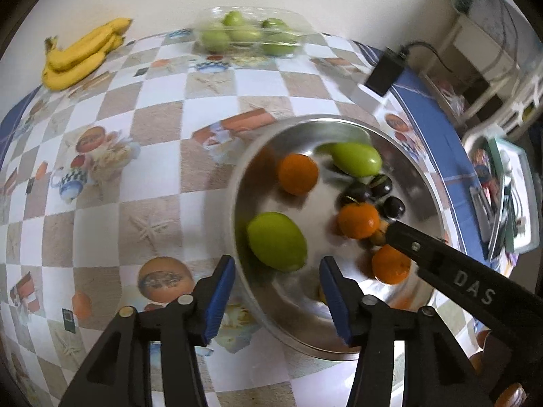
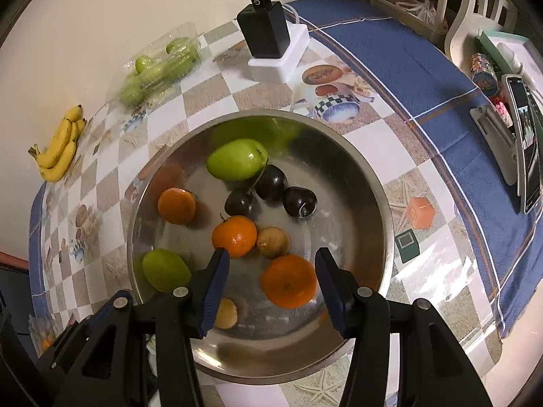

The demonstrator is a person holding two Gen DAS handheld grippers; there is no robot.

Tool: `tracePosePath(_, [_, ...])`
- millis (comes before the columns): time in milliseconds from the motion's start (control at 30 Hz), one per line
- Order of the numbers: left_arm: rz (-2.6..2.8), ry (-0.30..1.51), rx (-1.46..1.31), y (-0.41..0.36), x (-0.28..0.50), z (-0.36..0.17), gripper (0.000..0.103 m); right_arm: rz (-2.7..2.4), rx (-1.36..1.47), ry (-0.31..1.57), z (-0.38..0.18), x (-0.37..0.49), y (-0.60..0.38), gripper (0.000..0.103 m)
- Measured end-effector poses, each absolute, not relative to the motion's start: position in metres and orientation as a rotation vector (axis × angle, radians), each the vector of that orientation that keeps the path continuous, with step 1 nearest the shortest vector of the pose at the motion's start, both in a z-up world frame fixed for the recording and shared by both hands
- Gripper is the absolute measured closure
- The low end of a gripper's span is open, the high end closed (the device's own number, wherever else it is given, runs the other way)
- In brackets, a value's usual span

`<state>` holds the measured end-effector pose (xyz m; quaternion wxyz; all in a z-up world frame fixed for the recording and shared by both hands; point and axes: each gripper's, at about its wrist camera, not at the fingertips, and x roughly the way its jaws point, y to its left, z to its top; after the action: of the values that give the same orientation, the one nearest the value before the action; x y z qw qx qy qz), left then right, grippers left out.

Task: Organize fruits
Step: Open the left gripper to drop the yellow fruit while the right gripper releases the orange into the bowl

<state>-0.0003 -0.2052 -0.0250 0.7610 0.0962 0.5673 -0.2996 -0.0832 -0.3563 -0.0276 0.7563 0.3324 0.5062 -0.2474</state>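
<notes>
Left gripper (image 1: pixel 276 300) is hovering, jaws open, over the steel bowl's (image 1: pixel 400 142) near rim beside a green fruit (image 1: pixel 276 240). Right gripper (image 2: pixel 271 285) is gaping around an orange (image 2: pixel 288 279); closing off-center risks rolling it away.

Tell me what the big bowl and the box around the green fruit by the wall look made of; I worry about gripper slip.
The bowl looks like polished metal, probably stainless steel: its wall mirrors the fruit. The box seems thin clear plastic: green fruit shows through it, and its creased lid catches glare.
</notes>
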Motion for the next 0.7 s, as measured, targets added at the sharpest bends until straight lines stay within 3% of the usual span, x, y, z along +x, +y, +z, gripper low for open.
tracePosePath(133, [-0.602, 1.245, 0.164, -0.193, 0.012, -0.025, 0.045, -0.543, 0.726, 1.119, -0.031, -0.081, -0.356, 0.049])
tracePosePath(267, [-0.520, 1.226, 0.154, -0.180, 0.022, -0.024, 0.034, -0.529, 0.709, 1.130, -0.033, -0.077, -0.352, 0.049])
tracePosePath(433, [-0.453, 1.229, 0.138, -0.165, 0.034, -0.028, 0.032, -0.501, 0.678, 1.137, -0.032, -0.070, -0.344, 0.046])
tracePosePath(567, [-0.419, 1.222, 0.139, -0.158, 0.037, -0.028, 0.019, -0.486, 0.642, 1.143, -0.030, -0.066, -0.338, 0.046])
tracePosePath(700, [-0.410, 1.213, 0.140, -0.156, 0.040, -0.028, 0.018, -0.482, 0.617, 1.157, -0.031, -0.062, -0.334, 0.046])
